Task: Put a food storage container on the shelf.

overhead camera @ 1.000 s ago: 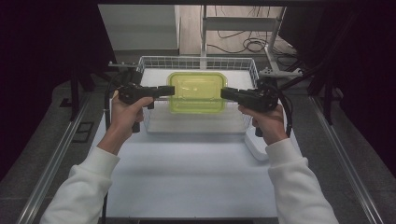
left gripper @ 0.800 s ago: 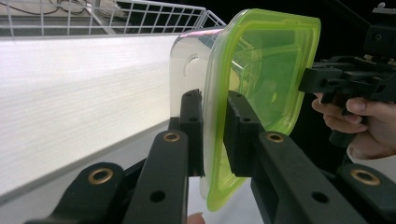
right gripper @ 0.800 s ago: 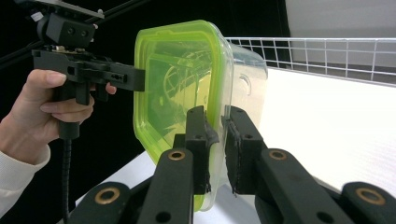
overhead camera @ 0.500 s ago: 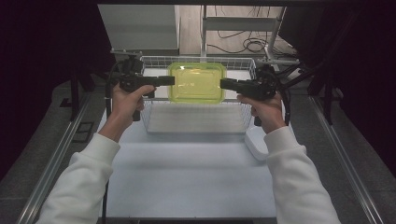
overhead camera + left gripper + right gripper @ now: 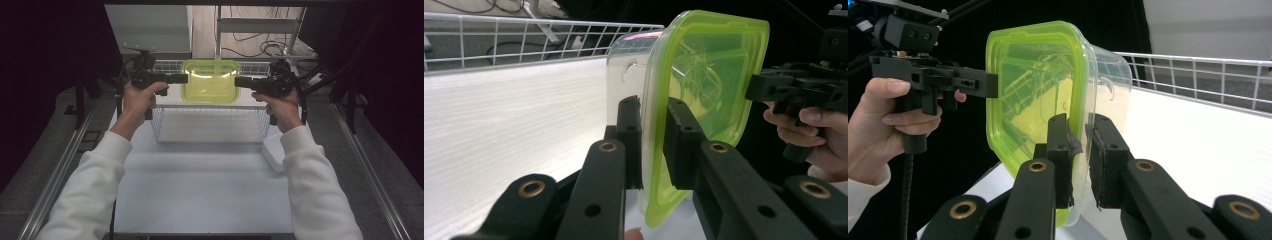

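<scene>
A clear plastic food container with a yellow-green lid [image 5: 210,81] hangs in the air above the white wire basket [image 5: 210,125] on the white bench [image 5: 200,190]. The left claw [image 5: 181,78] is clamped on its left rim, and the right claw [image 5: 241,82] is clamped on its right rim.

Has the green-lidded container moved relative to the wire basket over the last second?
Yes. The container went from over the wire basket floor toward its far rim.
</scene>
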Demonstrator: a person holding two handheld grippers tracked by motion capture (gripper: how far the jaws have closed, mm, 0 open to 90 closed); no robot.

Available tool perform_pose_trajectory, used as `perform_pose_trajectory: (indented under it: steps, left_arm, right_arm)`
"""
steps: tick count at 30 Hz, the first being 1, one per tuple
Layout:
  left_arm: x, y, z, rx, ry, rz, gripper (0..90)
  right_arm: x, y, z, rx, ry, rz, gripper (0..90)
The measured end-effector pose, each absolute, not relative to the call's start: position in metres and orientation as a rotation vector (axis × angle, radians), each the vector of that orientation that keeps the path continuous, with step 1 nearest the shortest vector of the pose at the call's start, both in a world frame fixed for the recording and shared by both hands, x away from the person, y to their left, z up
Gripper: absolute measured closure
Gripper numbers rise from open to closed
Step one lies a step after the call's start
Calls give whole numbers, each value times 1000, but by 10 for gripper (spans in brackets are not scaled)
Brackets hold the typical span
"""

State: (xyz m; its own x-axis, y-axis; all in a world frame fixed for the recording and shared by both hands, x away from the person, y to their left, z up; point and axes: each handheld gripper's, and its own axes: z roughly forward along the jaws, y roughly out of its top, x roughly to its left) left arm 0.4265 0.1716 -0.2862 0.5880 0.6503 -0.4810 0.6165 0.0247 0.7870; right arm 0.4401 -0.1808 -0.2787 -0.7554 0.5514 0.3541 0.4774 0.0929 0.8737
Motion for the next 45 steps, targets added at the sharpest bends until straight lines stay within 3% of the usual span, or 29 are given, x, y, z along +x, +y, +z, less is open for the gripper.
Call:
perform_pose_trajectory:
  steps: [24, 45]
  left_arm:
    - [478, 168, -318, 1679, 1188, -86, 792]
    - [519, 170, -335, 1527, 1343, -269, 755]
  right_arm:
    - [491, -178, -310, 1316, 2293, 1694, 787]
    - [522, -173, -325, 1744, 2182, 1684, 719]
